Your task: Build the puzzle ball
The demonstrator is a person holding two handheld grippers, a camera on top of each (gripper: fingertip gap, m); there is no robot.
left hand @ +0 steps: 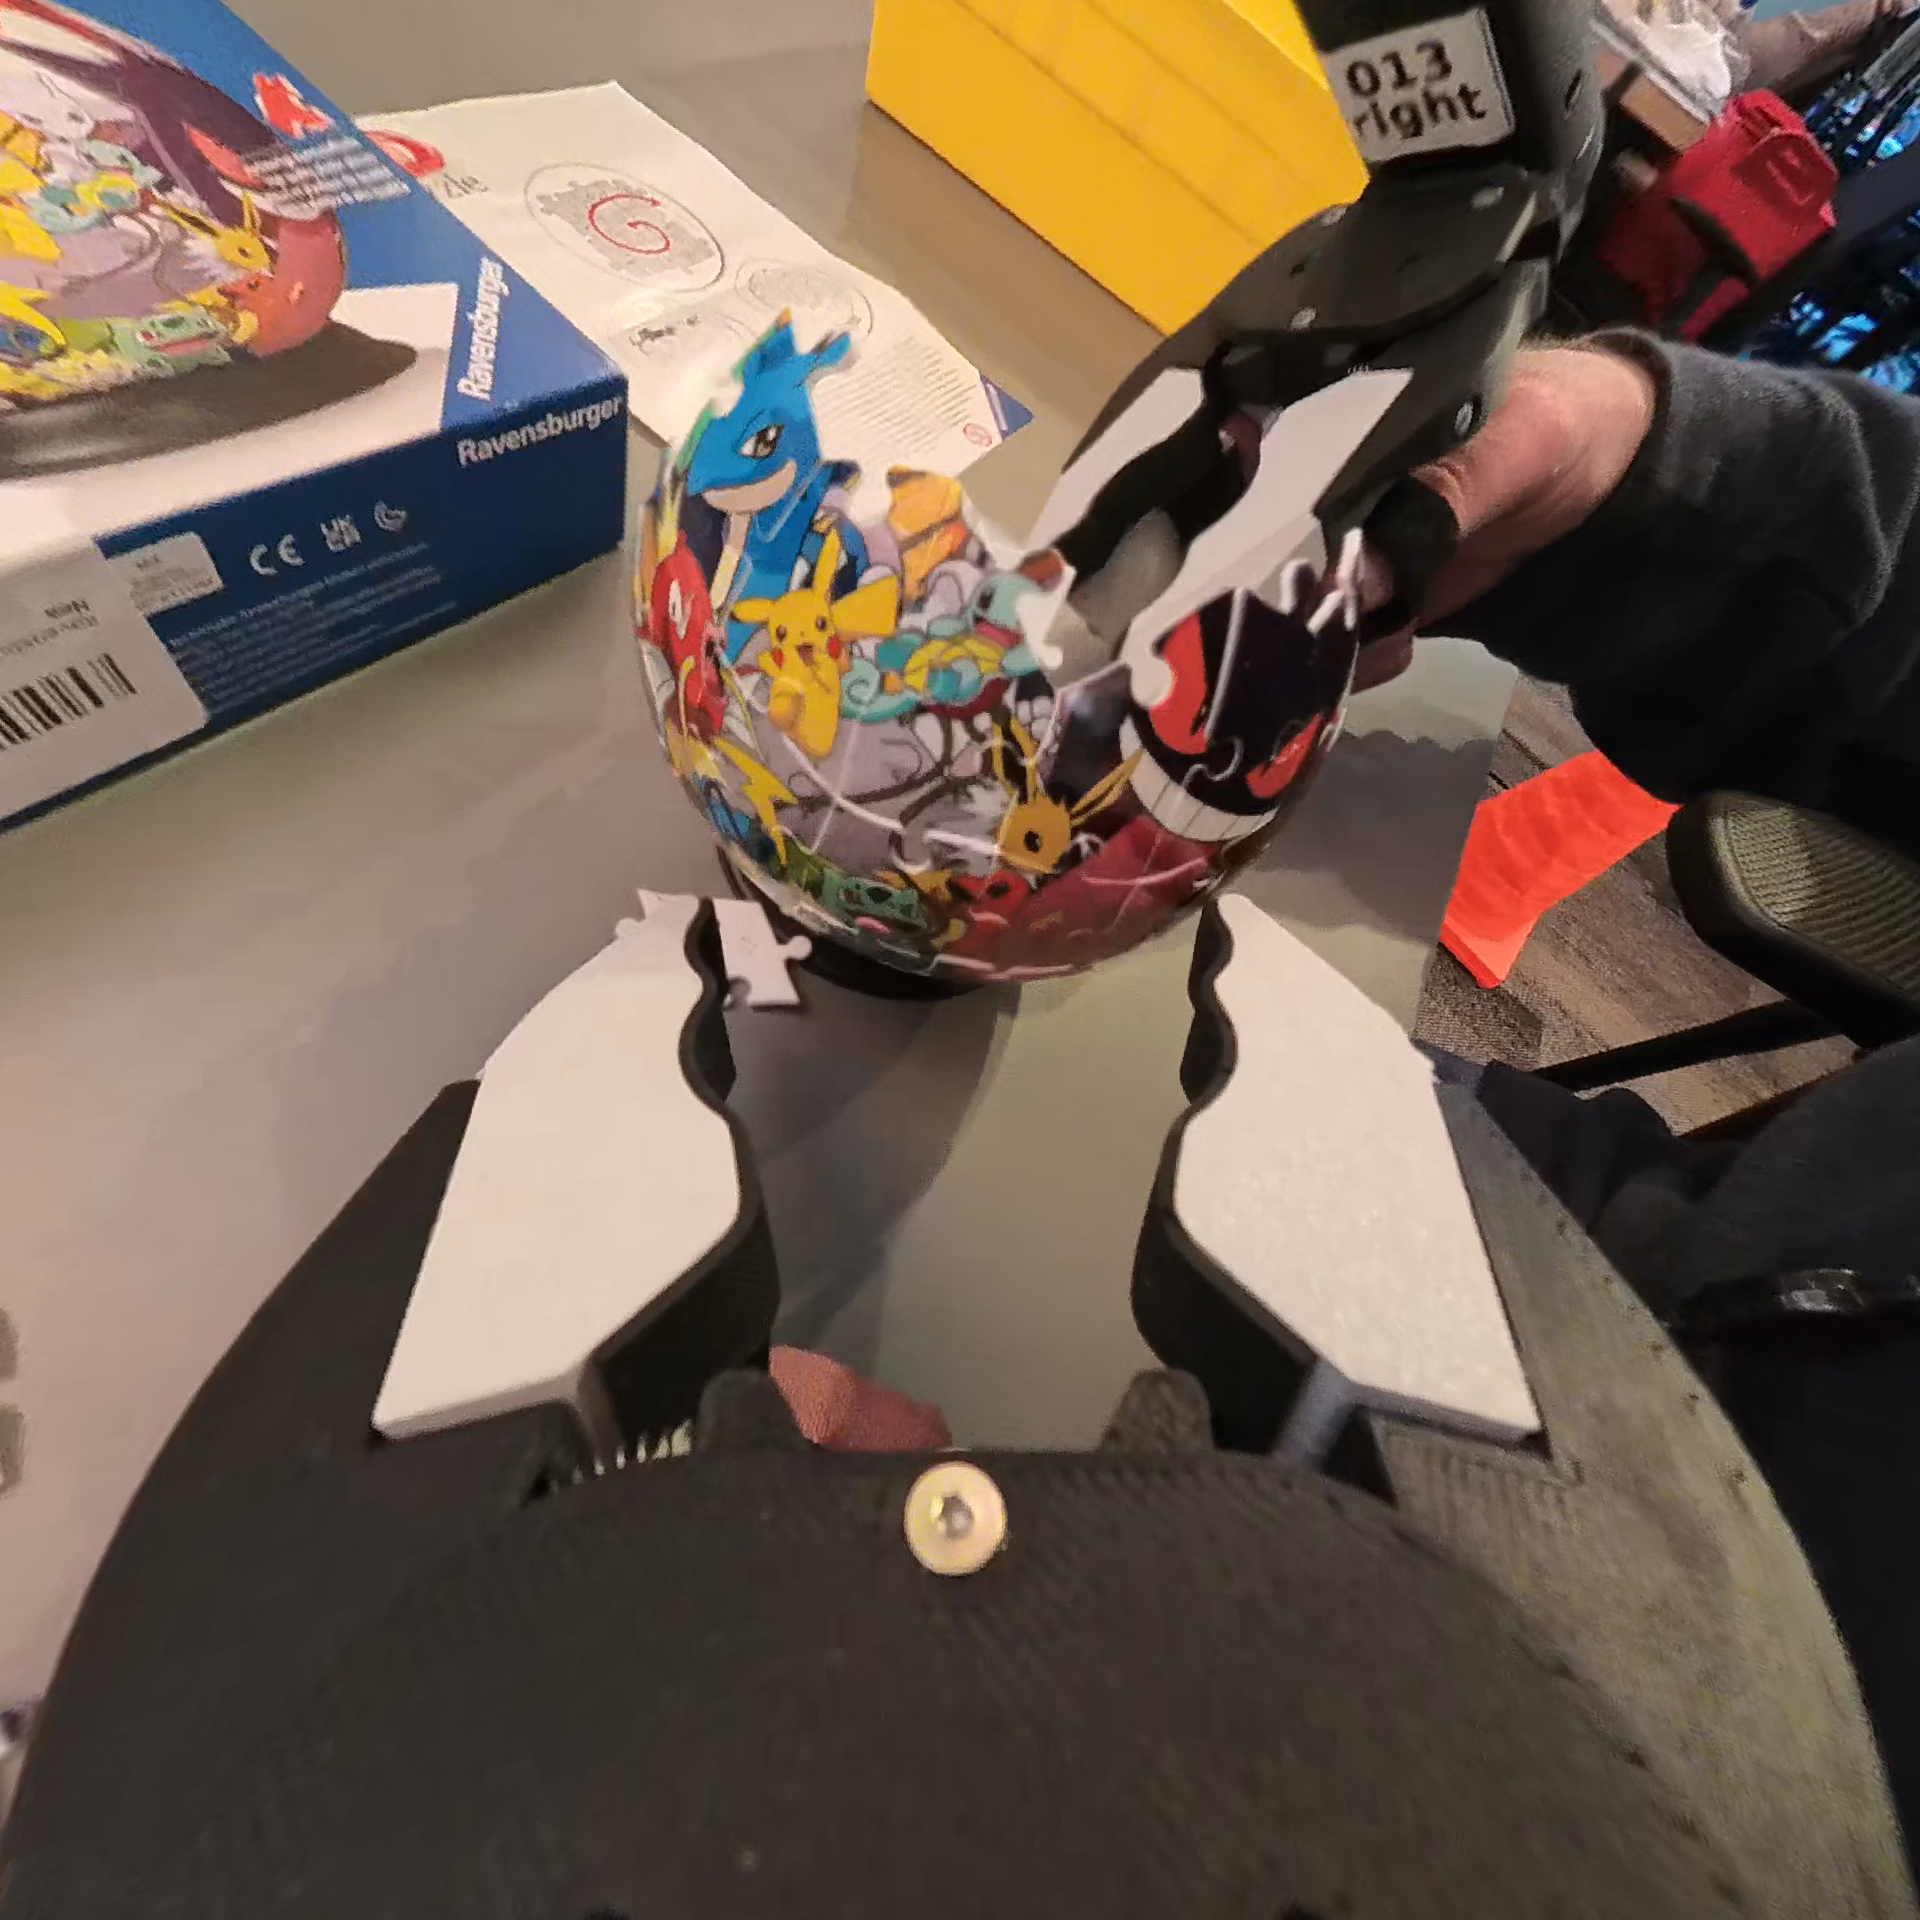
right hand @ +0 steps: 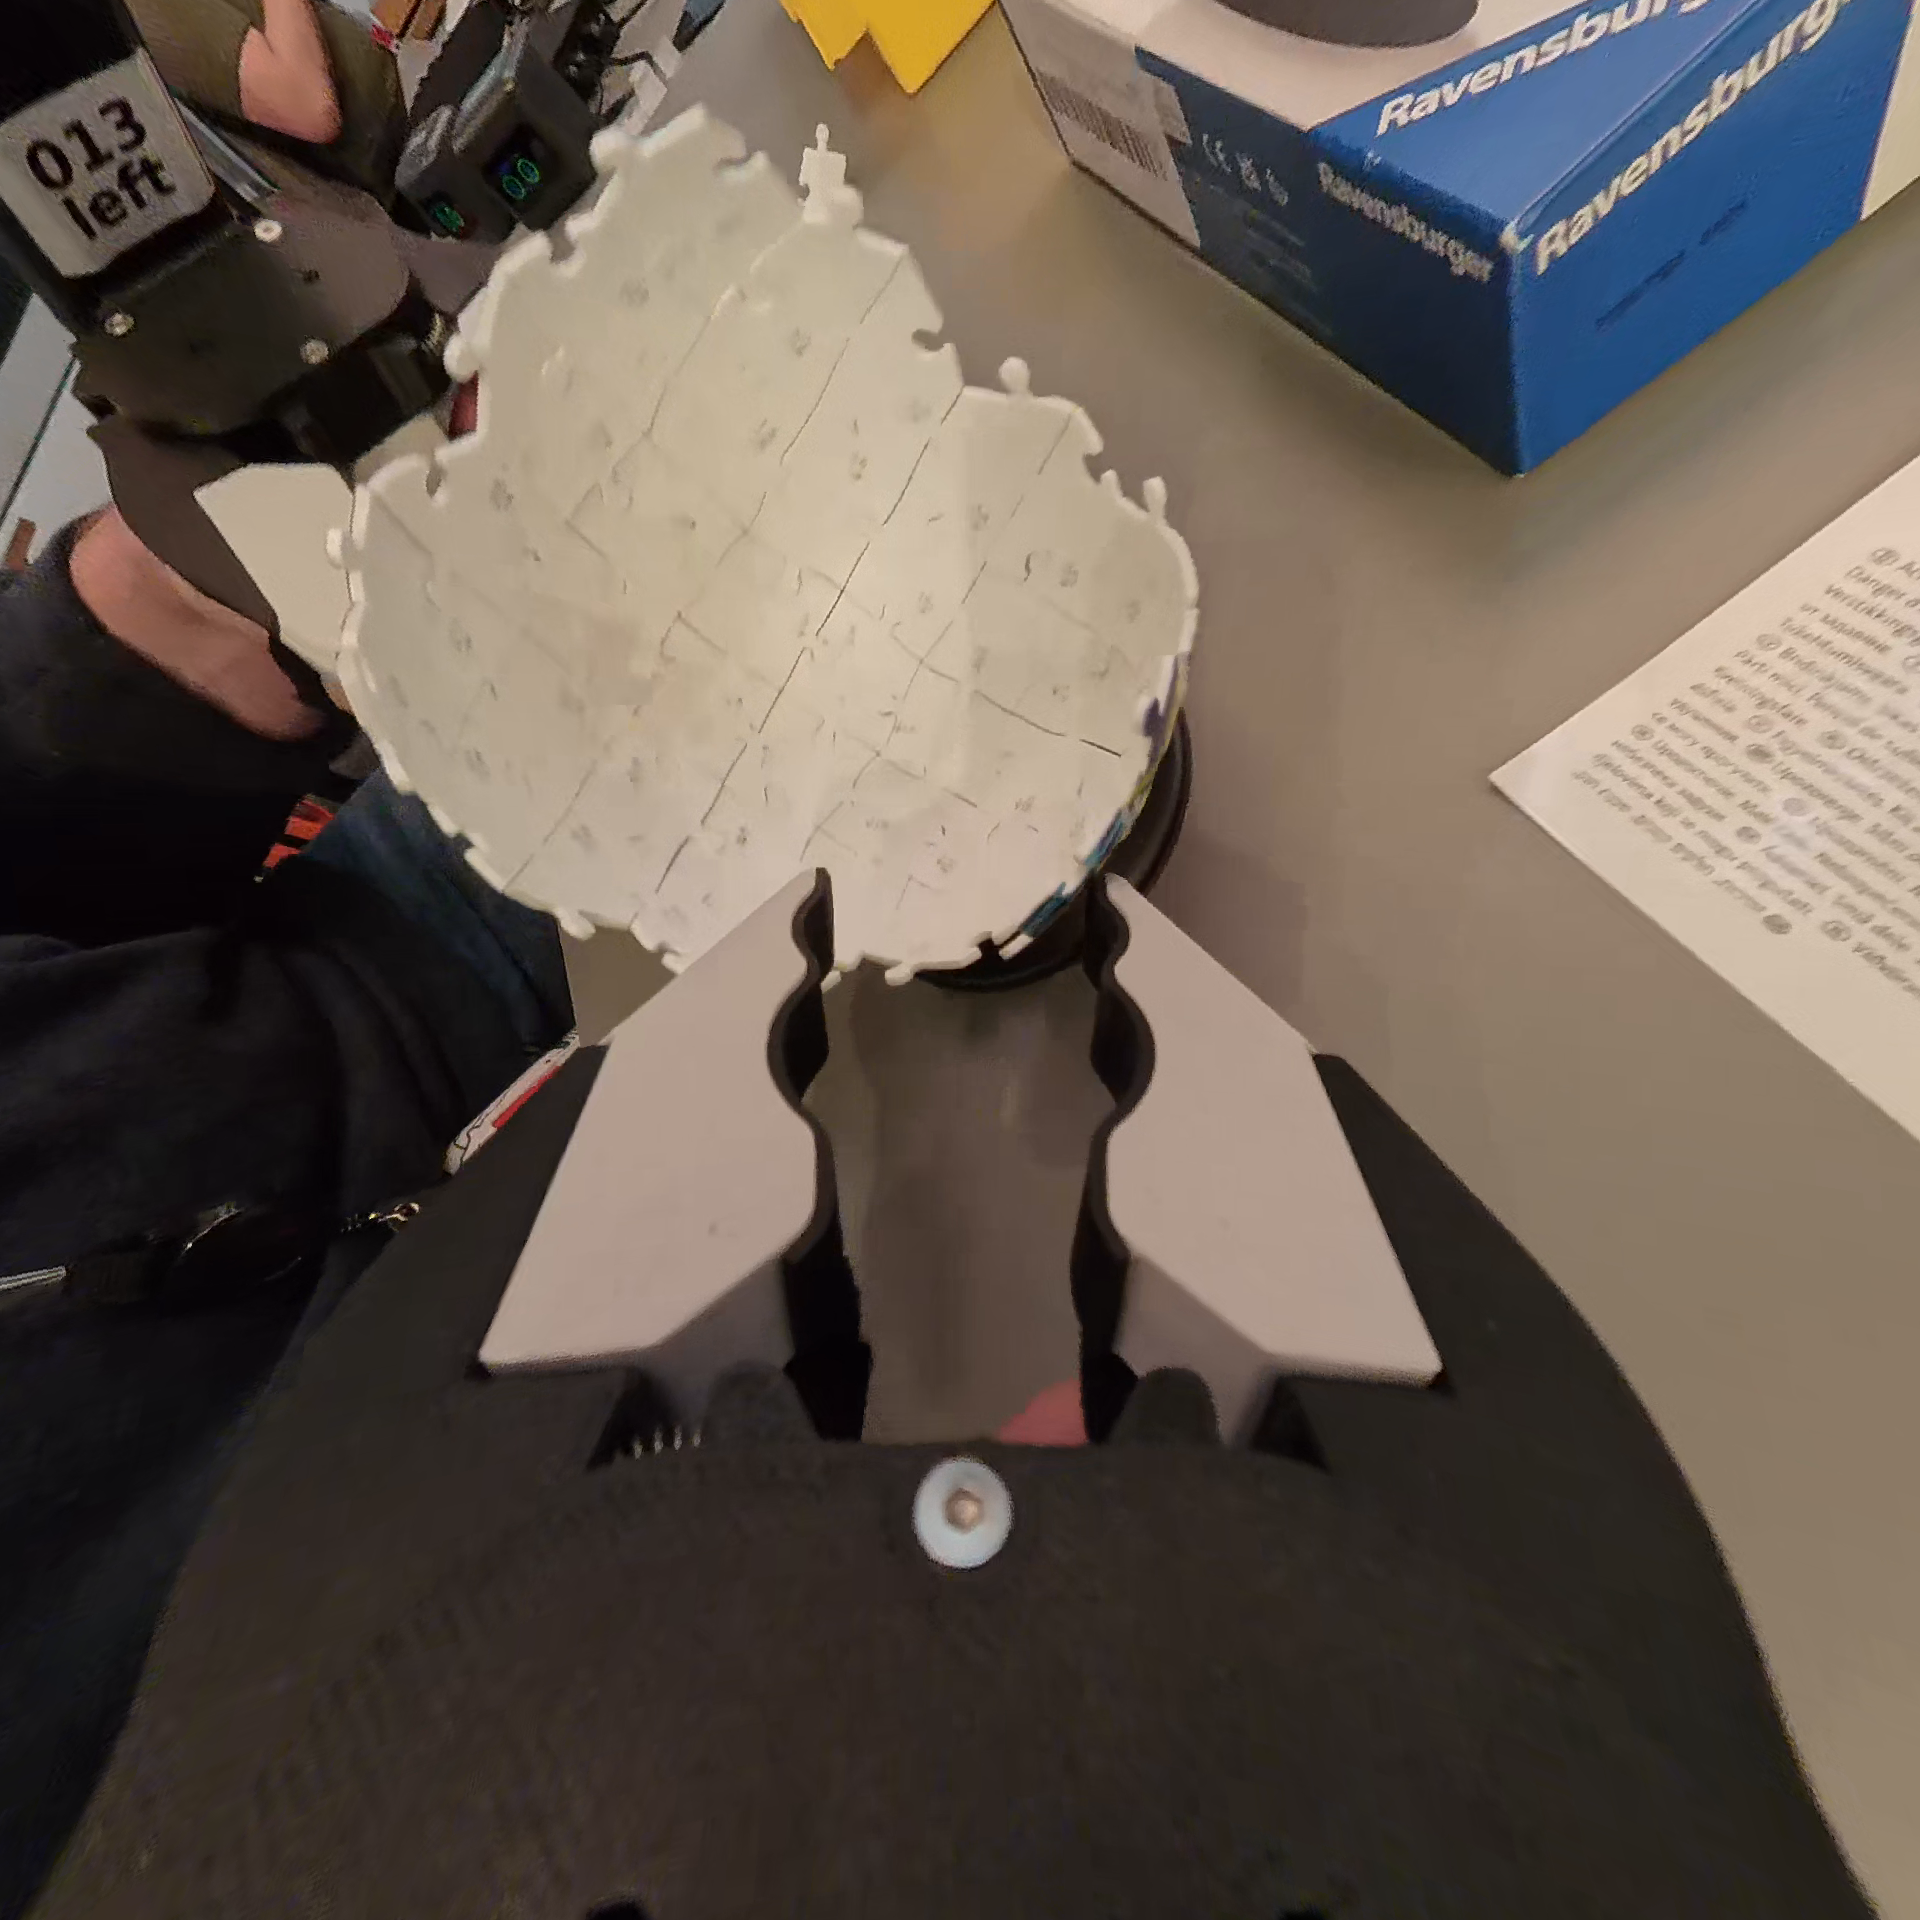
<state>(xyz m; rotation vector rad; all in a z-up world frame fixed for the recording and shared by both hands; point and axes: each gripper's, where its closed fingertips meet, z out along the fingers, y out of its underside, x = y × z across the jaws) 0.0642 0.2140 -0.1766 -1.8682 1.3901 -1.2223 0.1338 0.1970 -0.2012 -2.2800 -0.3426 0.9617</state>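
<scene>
Box (left hand: 312, 416): blue, printed brand lettering, at the counter (left hand: 312, 935) far-left corner.
Puzzle ball (left hand: 935, 707): half-built, ahead of my left fingers (left hand: 961, 966), apart.
Right fingers (right hand: 961, 925): apart, at the ball's rim.

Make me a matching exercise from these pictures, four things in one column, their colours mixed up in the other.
Things:
1. cardboard puzzle box
2. inner side of the half-built plastic puzzle ball
3. round stand under the ball
4. big box at the table's far edge

Colours:
A. black
B. yellow
C. blue
D. white

Pairs: 1-C, 2-D, 3-A, 4-B
</scene>
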